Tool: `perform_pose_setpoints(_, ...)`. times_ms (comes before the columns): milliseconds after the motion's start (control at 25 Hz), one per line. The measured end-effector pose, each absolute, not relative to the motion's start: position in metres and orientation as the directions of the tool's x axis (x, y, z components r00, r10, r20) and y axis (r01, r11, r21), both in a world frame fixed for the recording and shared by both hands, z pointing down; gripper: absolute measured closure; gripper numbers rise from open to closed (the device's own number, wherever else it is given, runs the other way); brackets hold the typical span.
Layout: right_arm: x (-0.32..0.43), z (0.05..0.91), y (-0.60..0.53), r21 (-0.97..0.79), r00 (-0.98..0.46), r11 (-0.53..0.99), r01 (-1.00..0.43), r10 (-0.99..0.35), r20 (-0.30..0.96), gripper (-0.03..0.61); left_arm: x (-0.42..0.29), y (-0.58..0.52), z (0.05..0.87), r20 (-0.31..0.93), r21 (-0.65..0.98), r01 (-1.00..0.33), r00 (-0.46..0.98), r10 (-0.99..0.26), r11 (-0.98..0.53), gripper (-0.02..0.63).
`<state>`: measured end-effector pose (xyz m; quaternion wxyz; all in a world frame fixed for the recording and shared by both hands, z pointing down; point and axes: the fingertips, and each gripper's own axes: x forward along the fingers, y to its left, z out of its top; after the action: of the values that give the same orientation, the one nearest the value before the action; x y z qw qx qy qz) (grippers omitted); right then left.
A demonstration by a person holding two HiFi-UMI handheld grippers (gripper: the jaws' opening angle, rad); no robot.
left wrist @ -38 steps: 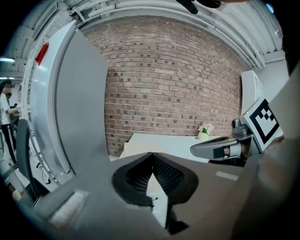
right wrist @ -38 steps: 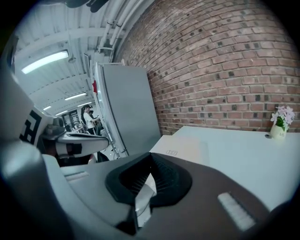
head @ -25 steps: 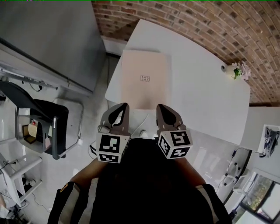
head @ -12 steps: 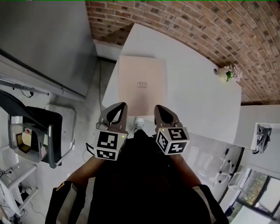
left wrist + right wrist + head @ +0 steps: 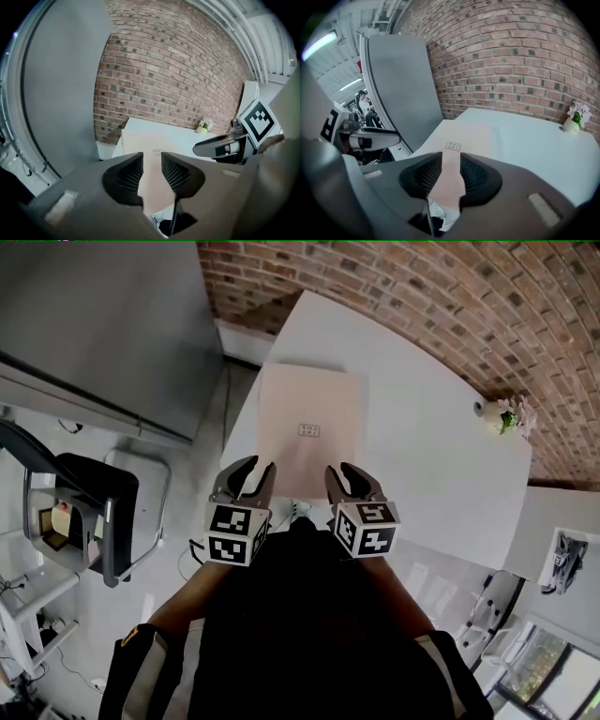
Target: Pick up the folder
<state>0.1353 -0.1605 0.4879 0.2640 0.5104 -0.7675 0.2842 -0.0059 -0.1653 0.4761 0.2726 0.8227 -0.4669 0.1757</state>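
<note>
A pale beige folder (image 5: 309,427) with a small label lies flat on the white table (image 5: 431,456), near its left edge. My left gripper (image 5: 251,474) and right gripper (image 5: 345,478) hover side by side just short of the folder's near edge, apart from it. Both pairs of jaws are opening by a narrow gap, with nothing between them. In the left gripper view the folder (image 5: 150,143) shows past the gap of the left gripper (image 5: 152,165), and the right gripper (image 5: 224,145) is at the right. The right gripper view looks through the right gripper (image 5: 451,169) onto the folder (image 5: 464,136).
A small vase of flowers (image 5: 506,413) stands at the table's far right by the brick wall (image 5: 450,296). A grey panel (image 5: 103,324) and a dark chair (image 5: 94,517) are to the left. Cables lie on the floor below the table's near edge.
Both grippers have come down and closer to the folder's near edge. Their jaws, shut before, now stand slightly apart.
</note>
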Motion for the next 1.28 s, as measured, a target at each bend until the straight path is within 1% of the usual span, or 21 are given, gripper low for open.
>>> perform_pose_setpoints(120,0.144,0.505,-0.162,-0.187,-0.343,0.31,-0.932,-0.591,0.73,0.428,-0.006,-0.164,0.495,0.58,0.327,-0.874,0.486,-0.653,-0.36,0.464)
perform_pose_setpoints(240,0.155,0.523,-0.163,-0.203,-0.342,0.3,-0.932,-0.547,0.764,0.385,-0.008,-0.164,0.515,0.62,0.343,-0.886,0.463,-0.634,-0.312,0.414)
perform_pose_setpoints(320,0.162,0.535,-0.167,-0.217,-0.35,0.299,-0.929,-0.53,0.772,0.353,-0.01,-0.165,0.527,0.645,0.348,-0.893,0.45,-0.617,-0.287,0.372)
perform_pose_setpoints(480,0.172,0.549,-0.175,-0.247,-0.352,0.269,-0.931,-0.486,0.8,0.282,-0.011,-0.168,0.548,0.686,0.377,-0.894,0.444,-0.576,-0.241,0.315)
perform_pose_setpoints(680,0.176,0.563,-0.18,-0.283,-0.368,0.249,-0.926,-0.437,0.821,0.211,-0.006,-0.174,0.56,0.709,0.394,-0.892,0.45,-0.543,-0.224,0.281)
perform_pose_setpoints(800,0.175,0.569,-0.182,-0.317,-0.395,0.245,-0.916,-0.418,0.818,0.186,-0.004,-0.178,0.567,0.719,0.389,-0.894,0.446,-0.532,-0.223,0.263)
perform_pose_setpoints(920,0.174,0.575,-0.183,-0.354,-0.422,0.235,-0.905,-0.405,0.811,0.165,-0.003,-0.181,0.577,0.734,0.391,-0.893,0.448,-0.511,-0.221,0.222)
perform_pose_setpoints(1080,0.171,0.582,-0.181,-0.387,-0.451,0.235,-0.892,-0.384,0.806,0.146,0.003,-0.181,0.586,0.738,0.415,-0.88,0.473,-0.481,-0.229,0.191)
perform_pose_setpoints(1280,0.168,0.591,-0.179,-0.389,-0.455,0.244,-0.888,-0.357,0.816,0.14,0.011,-0.176,0.592,0.741,0.449,-0.864,0.503,-0.445,-0.228,0.189)
